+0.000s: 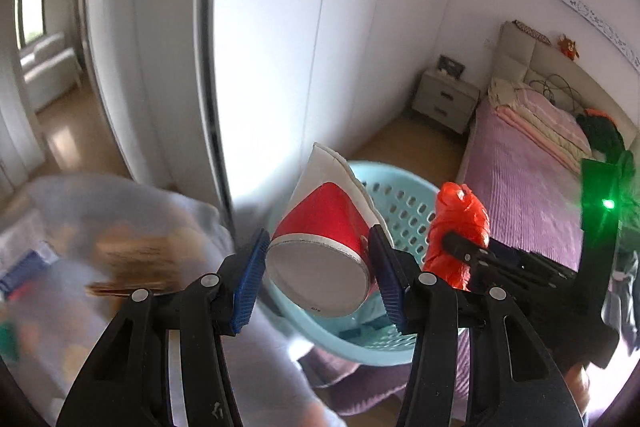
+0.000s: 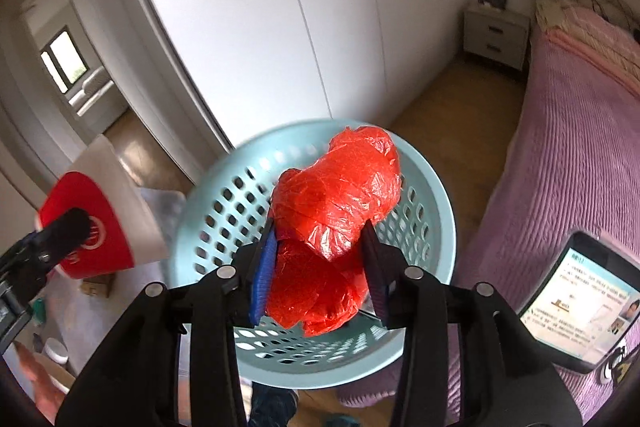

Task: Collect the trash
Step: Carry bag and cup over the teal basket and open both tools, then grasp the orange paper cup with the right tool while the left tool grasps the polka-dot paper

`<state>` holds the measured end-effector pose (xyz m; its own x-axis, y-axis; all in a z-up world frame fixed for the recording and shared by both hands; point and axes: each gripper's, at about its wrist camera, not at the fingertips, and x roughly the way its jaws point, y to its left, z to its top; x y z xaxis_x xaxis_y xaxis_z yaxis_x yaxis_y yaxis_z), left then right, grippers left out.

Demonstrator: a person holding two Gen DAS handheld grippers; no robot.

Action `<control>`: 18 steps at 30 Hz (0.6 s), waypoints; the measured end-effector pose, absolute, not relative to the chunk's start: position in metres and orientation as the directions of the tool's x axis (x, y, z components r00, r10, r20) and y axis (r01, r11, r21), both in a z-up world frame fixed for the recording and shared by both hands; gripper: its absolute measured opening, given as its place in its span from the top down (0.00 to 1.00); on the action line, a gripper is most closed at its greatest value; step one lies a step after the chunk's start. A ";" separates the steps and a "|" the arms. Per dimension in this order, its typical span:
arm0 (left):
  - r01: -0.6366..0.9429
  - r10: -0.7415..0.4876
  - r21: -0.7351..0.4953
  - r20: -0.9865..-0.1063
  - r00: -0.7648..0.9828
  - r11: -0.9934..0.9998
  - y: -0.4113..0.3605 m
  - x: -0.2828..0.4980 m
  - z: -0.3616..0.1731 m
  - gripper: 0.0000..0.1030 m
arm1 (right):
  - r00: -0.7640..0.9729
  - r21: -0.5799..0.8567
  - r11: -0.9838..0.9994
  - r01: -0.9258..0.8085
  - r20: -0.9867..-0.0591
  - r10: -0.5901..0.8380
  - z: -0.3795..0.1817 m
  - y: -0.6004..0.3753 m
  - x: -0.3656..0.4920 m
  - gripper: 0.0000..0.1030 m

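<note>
The basket stood on the floor between the wardrobe behind it and the bed to its right. The crumpled bag hung above the basket's opening, between the fingers of the right gripper. To its left the paper cup sat tilted in the left gripper (over the basket's left rim). A nightstand stood behind, beside the bed's head. A phone was mounted at right, over the bed.
</note>
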<state>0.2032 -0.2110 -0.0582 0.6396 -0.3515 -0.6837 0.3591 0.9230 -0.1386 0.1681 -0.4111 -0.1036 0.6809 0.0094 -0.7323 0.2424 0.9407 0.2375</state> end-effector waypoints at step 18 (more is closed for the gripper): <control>0.393 -0.443 -0.234 -0.655 0.612 0.889 -0.226 0.206 -0.070 0.28 | 0.741 0.271 0.932 0.241 -0.671 0.004 -0.090 -0.424 0.153 0.38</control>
<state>0.2060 -0.2262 -0.0699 0.6120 -0.4434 -0.6548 0.3934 0.8890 -0.2342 0.1527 -0.4235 -0.0900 0.7412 0.0041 -0.6713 0.2407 0.9319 0.2714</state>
